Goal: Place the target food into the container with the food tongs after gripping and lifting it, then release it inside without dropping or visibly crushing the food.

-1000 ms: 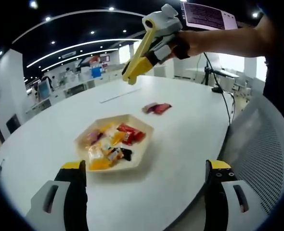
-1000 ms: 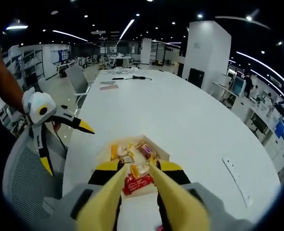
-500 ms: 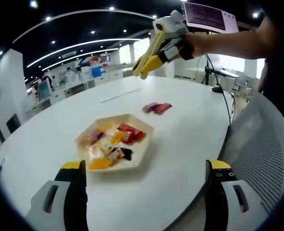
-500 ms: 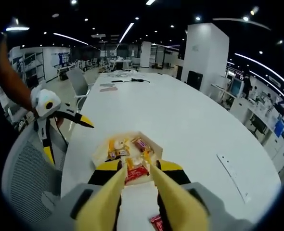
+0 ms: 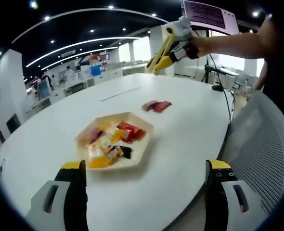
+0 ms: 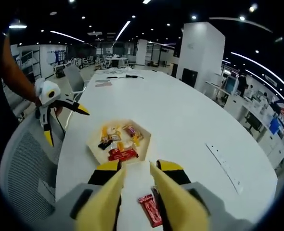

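Note:
A pale hexagonal tray (image 5: 146,140) holds several wrapped snacks, among them a red packet (image 5: 130,131) and a yellow one (image 5: 99,162). Two reddish packets (image 5: 156,106) lie on the white table (image 5: 190,139) beyond it. My left gripper (image 5: 147,168) is wide open near the table edge, short of the tray. My right gripper (image 5: 157,58), held in a hand, hangs high above the far side of the table. In the right gripper view, its yellow tongs (image 6: 136,169) stand apart with nothing between them, above the red packets (image 6: 149,210), and the tray (image 6: 92,144) lies further ahead. The open left gripper (image 6: 65,124) is at the left.
A grey mesh chair (image 5: 262,144) stands close to the table edge by my left gripper; it appears as the chair (image 6: 21,178) in the right gripper view. A thin strip (image 6: 222,164) lies on the table. Cables (image 6: 120,76) lie at its far end.
My right gripper has risen and drawn back from the tray toward the loose red packets, which now lie under its tongs. The left gripper, the tray and the snacks have stayed put.

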Motion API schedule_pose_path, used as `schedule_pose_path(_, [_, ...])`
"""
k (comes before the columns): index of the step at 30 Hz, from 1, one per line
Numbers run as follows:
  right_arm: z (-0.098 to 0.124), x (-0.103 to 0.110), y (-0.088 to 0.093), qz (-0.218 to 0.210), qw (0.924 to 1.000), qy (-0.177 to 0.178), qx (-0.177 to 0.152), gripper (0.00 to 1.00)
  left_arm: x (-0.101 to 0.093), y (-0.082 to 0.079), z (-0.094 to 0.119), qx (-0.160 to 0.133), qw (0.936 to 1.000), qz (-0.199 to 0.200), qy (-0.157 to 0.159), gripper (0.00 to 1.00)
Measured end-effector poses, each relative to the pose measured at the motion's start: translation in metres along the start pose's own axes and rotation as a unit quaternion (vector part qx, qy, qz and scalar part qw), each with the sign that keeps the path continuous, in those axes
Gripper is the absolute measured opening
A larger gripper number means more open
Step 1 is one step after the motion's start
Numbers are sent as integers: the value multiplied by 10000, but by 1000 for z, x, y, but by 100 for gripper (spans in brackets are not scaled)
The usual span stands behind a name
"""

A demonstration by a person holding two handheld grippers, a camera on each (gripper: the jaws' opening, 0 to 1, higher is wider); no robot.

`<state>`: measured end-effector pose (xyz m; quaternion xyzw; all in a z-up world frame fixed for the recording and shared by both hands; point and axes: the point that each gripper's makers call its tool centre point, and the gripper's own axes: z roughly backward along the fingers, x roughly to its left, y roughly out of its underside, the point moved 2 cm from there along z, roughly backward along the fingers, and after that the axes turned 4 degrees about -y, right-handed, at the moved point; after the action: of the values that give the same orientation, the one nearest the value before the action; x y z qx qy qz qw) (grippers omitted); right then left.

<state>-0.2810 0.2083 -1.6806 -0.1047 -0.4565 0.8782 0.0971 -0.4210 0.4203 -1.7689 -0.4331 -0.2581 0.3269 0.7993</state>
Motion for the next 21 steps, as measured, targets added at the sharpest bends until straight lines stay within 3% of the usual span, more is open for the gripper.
schedule_pose_path(7, [19, -10, 21, -135, 9998, 102, 50, 28, -2, 1, 0, 25, 10000, -28, 35, 100])
schedule_pose_path(14, [25, -8, 47, 8, 9992, 113, 396, 28, -1, 1, 1, 20, 10000, 29, 12, 100])
schedule_pose_path(21, [27, -14, 54, 103, 9989, 150, 440, 28, -1, 1, 1, -3, 10000, 45, 7, 100])
